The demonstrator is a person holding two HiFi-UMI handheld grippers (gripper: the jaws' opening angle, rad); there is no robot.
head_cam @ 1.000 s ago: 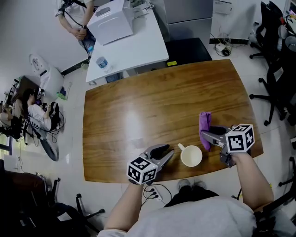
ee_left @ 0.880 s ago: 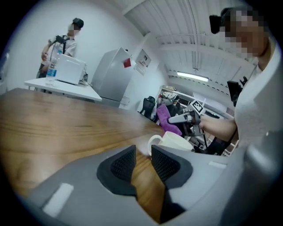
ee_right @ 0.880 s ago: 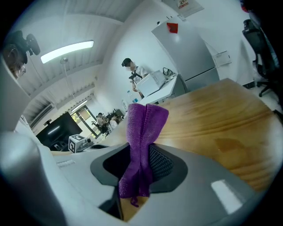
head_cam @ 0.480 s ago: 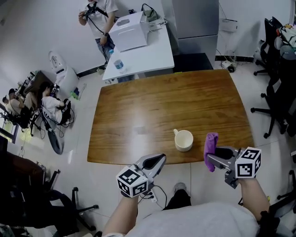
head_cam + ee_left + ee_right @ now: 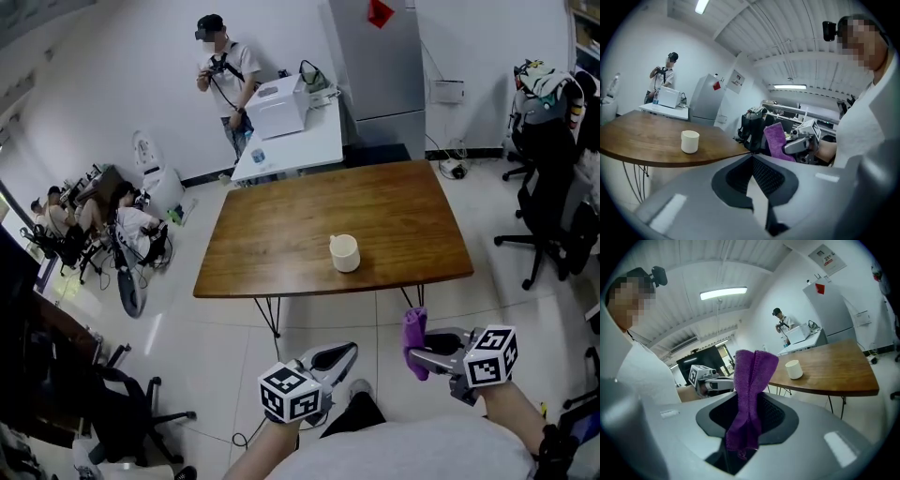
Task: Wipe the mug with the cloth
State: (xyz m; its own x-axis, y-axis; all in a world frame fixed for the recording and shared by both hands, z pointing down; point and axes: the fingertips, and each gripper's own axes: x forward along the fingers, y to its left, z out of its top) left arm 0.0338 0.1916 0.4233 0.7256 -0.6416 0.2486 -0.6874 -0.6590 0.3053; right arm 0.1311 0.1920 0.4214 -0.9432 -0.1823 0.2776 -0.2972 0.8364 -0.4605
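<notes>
1. left claw [image 5: 339, 354] – jaws pressed together, nothing between them. it hangs out over the floor, short of the table's [image 5: 272, 262] near edge.
2. right claw [image 5: 424, 357] – clamped on the cloth [image 5: 413, 341], just to the right of the left claw and at about the same height. they're close but not touching.
3. the mug [image 5: 344, 253] is well ahead of both claws, on the table not far in from the near edge. it's a bit nearer the left claw's line than the right's, and nothing is touching it.
4. which way it points: the mug is upright, mouth up, so its long axis is vertical. i can't make out the handle from any view, so i can't say which way that faces.
5. the cloth is folded into a long strip. the bunched lower end is pinched between the pads, and the rest sticks up past the jaw tips, so its long axis runs roughly up and down.
6. handling guess: the mug looks glazed, stiff and smooth, so it's probably breakable and likely to skate on the wood if it's rubbed one-handed. i'd open the left claw and pinch the mug wall at the rim, or the handle once it shows, to steady it.
7. the cloth is soft and floppy, so wipe with the free upper part and keep the grip low.
</notes>
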